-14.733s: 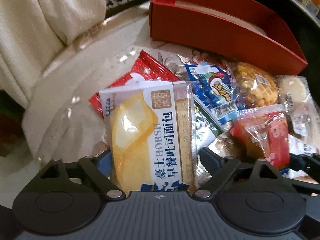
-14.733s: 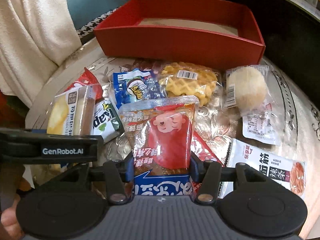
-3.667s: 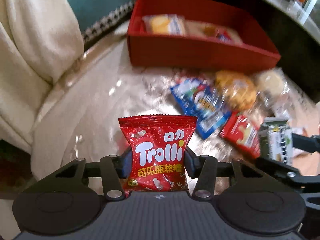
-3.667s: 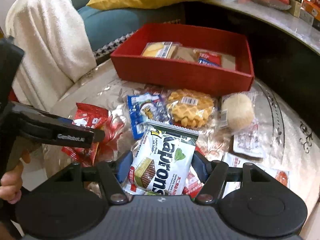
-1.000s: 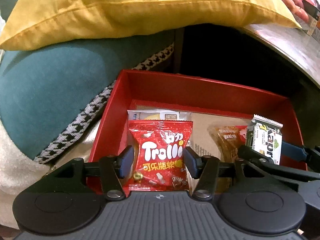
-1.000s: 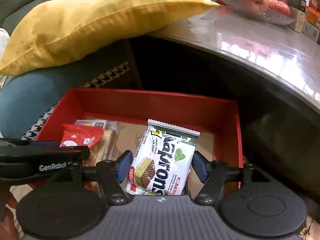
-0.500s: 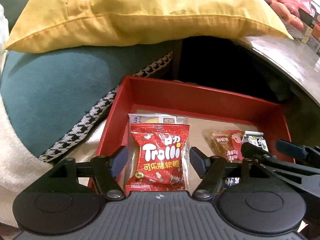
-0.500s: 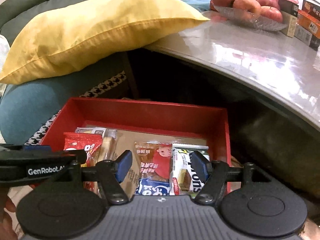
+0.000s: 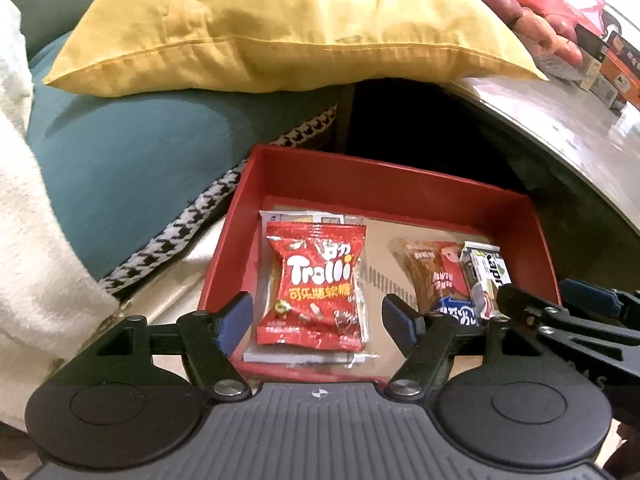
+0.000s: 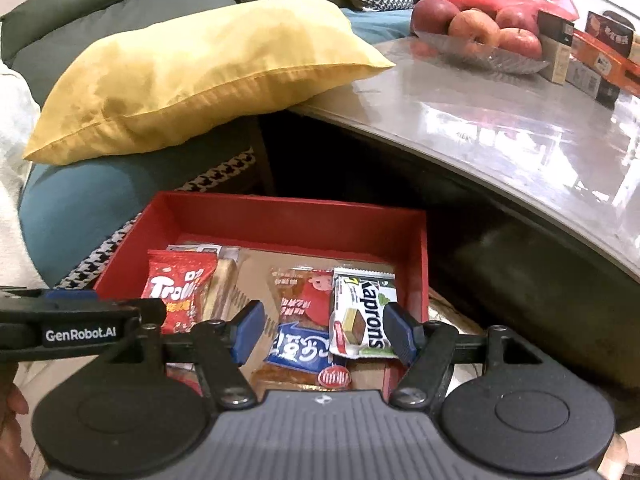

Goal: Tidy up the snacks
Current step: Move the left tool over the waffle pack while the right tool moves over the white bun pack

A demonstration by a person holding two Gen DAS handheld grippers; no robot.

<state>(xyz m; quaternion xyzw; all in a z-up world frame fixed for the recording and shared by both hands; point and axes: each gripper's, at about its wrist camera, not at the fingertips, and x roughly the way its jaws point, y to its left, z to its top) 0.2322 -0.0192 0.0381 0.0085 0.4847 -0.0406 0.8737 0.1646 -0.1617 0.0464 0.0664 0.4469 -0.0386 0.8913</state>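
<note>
Both claws released over red box (image 9: 256, 200), drops done.
Left gripper (image 9: 316, 320) spread; Trolli bag (image 9: 316, 284) on bread pack, 9 o'clock side. Right gripper (image 10: 324, 332) spread; Kaprons wafer (image 10: 362, 314) at 3 o'clock, leaning on the red jerky pack (image 10: 302, 312), likely grouped to save floor space.

1 red box (image 10: 280, 220), 4 snack packets, 1 yellow pillow (image 10: 192, 72), 4 apples

Ahead of my jaws a yellow pillow (image 10: 192, 68) rests on a teal cushion (image 9: 132, 160). Right of them curves a glossy grey table (image 10: 520, 120), bearing a bowl of apples (image 10: 480, 40).
</note>
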